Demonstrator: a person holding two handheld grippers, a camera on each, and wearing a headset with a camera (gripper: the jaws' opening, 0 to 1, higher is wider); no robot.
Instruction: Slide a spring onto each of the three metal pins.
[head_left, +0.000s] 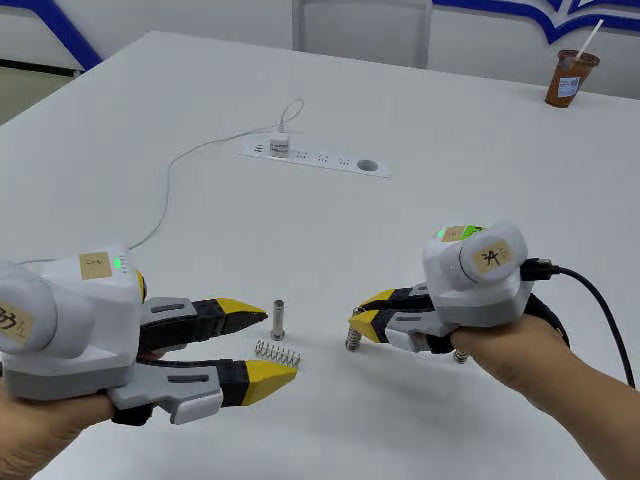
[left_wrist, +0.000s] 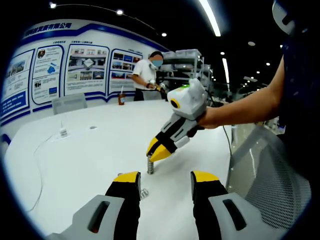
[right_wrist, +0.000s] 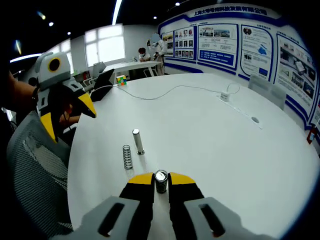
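1. Clamping narrow jaws on a spring-wrapped pin (head_left: 353, 340), right of the bare pin (head_left: 278, 318): right gripper (right_wrist: 161, 182).
2. Gaping wide, left of it: left gripper (left_wrist: 165, 176).
3. Lying just before it: loose spring (head_left: 277, 352).

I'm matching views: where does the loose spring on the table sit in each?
Head view: loose spring lower centre, ahead of left gripper.
Left gripper view: spring bottom centre, beside its finger.
Right gripper view: spring left of centre, beside bare pin.
Shared landmark: sprung pin at right gripper.
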